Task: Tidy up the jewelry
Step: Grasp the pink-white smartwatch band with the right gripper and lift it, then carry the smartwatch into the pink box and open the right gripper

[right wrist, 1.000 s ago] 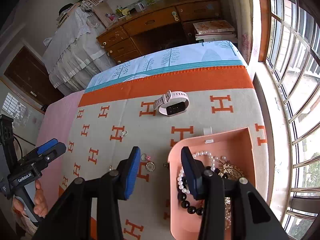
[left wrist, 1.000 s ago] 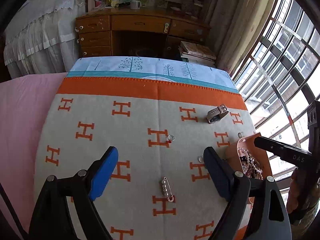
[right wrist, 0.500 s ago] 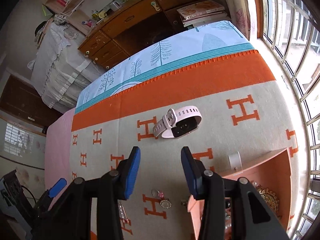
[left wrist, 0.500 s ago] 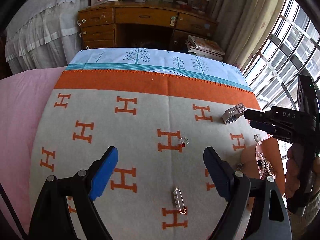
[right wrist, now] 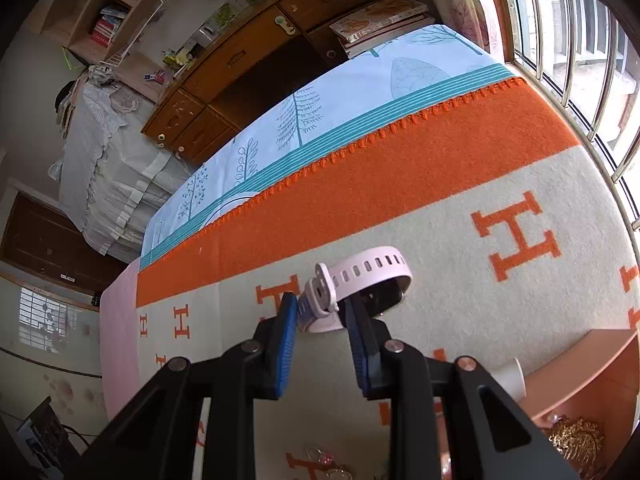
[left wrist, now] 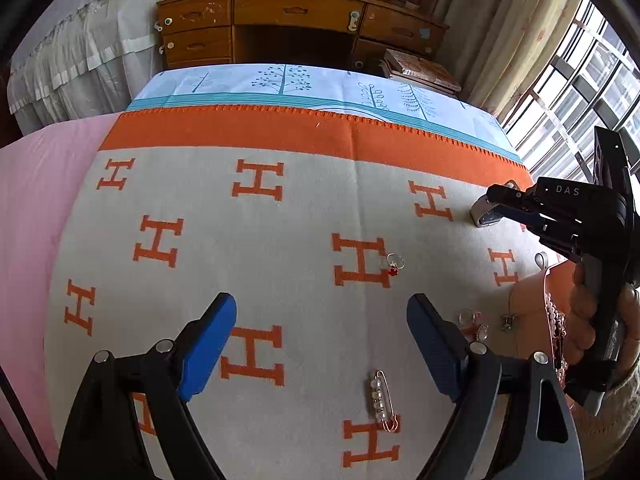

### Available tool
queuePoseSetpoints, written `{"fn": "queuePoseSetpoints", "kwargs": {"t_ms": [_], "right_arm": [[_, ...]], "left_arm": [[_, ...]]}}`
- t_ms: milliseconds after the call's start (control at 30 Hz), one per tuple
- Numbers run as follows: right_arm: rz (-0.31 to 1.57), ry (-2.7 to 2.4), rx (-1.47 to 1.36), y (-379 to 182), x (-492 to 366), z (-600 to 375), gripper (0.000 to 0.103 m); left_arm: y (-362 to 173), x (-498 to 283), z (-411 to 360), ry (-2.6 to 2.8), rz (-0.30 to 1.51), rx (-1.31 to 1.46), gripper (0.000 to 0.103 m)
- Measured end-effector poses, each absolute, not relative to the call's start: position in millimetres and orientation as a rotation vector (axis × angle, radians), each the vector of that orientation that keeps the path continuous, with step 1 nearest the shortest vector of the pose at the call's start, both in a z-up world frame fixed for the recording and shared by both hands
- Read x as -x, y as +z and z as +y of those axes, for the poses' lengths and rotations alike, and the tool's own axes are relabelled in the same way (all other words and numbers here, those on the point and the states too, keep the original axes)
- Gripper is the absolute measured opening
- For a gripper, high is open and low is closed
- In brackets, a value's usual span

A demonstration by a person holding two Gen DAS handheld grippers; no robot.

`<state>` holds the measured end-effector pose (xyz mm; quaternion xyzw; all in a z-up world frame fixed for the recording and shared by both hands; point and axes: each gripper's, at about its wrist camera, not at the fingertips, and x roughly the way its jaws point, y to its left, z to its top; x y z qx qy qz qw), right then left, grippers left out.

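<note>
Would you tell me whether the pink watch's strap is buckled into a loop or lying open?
Buckled: the pink watch strap forms a closed loop on the blanket, its end passing through the buckle.

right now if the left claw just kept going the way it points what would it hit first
Most likely bare blanket. The left claw is open with nothing between its fingers; the pearl safety pin lies a little right of centre, though depth is unclear.

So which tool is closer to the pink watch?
Right. The right tool is closing around the pink watch strap. The left tool, open, hovers well away, near the pearl pin.
</note>
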<state>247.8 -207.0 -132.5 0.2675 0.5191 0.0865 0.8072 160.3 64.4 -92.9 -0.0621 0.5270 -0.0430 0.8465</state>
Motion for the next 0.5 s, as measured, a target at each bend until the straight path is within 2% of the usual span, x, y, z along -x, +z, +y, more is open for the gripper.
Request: {"fn": "queuePoseSetpoints", "kwargs": {"t_ms": [133, 500], "right_arm": [[1.051, 0.191, -0.503, -124.2, -244.4, -199.2, 0.008], [0.953, 0.307, -0.436, -85.1, -212.6, -196.9, 0.008]], "left_arm": [[-99.6, -158.9, 61.5, -0.096, 1.13, 0.122, 0.086], [-97.5, -148.8, 38.2, -0.119, 1.126, 0.044, 0.086]]}}
